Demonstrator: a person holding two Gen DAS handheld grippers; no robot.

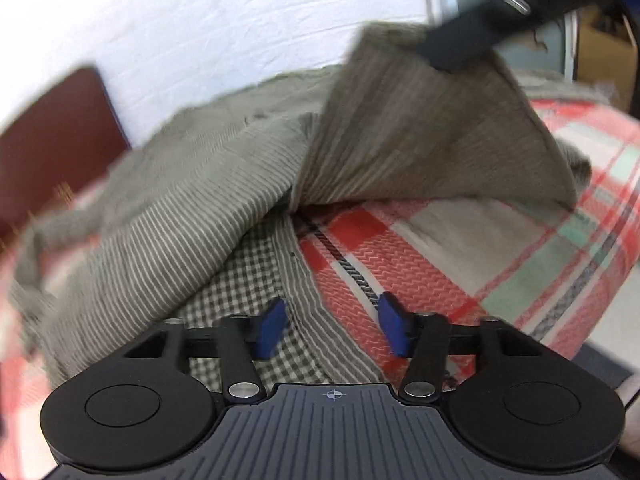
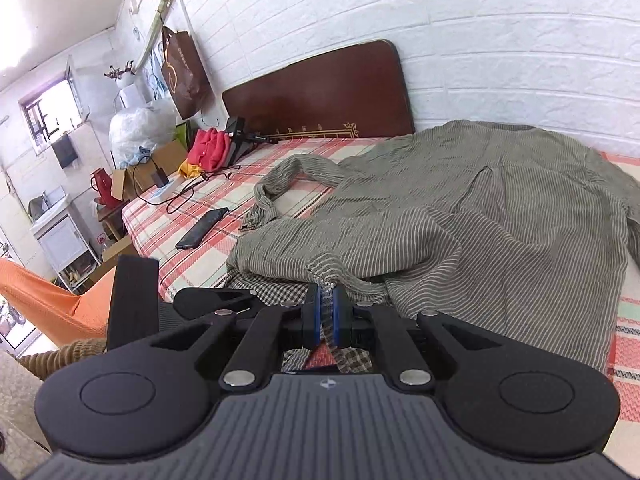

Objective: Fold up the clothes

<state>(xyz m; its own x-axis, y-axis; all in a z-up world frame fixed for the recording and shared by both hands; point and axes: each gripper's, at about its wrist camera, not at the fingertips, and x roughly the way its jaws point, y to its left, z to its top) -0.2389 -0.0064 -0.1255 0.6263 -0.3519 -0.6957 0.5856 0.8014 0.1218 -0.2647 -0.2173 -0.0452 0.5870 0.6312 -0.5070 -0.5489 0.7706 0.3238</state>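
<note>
Shirt [image 2: 500, 216], striped, lies spread on the bed [image 2: 192, 216]; my right gripper [image 2: 327, 312] has its jaws clenched on its hem to lift a fold, while my left gripper [image 1: 332, 328] hovers with jaws released, ready to pin.

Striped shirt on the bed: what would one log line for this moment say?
task: fold clothes | striped shirt: spread on bed | right tongs: shut on shirt edge | left tongs: open, over shirt

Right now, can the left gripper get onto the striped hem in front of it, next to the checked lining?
Probably yes. The left gripper is open, and the striped hem lies flat between its fingers with nothing over it. The right gripper holds another part of the shirt, lifted clear.
</note>
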